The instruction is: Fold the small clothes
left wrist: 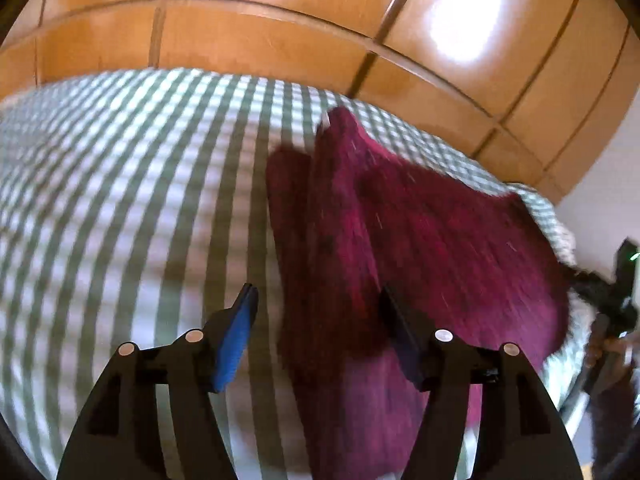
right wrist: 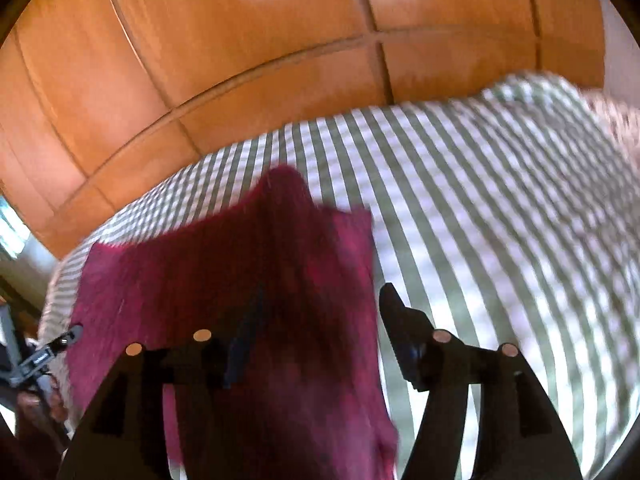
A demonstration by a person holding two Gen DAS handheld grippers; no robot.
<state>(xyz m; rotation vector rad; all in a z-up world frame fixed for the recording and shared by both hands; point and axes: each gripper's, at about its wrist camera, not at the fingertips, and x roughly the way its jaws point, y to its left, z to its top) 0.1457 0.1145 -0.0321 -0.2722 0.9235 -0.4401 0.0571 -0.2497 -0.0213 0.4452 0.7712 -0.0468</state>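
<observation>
wooden cabinet panels (left wrist: 280, 44) in warm orange-brown fill the background of both wrist views, with bright glare patches on their glossy fronts. below them spreads a green-and-white checked cloth (left wrist: 120, 200) covering the surface; whether it is a bed or a worktop underneath, i cannot tell. both pictures are blurred.

a dark magenta garment (left wrist: 420, 240) lies on the checked cloth. in the left wrist view it sits to the right of centre, with one narrow part reaching toward the cabinets and a second layer or flap along its left side, its near end running down between and under the fingers. in the right wrist view the same garment (right wrist: 248, 272) sits left of centre and spreads toward the cloth's left edge.

the left tool (left wrist: 316, 300) is spread wide, its blue-padded finger over the bare checks and its other finger over the magenta fabric; nothing is pinched between them. the right tool (right wrist: 320, 300) is also spread wide: its left finger looks overlaid by the magenta fabric in the blur, its right finger is beside the garment's right edge over the checks. it grips nothing that i can see.

at the far right of the left view, the other tool's black frame shows near the garment's edge, too blurred to read further.
</observation>
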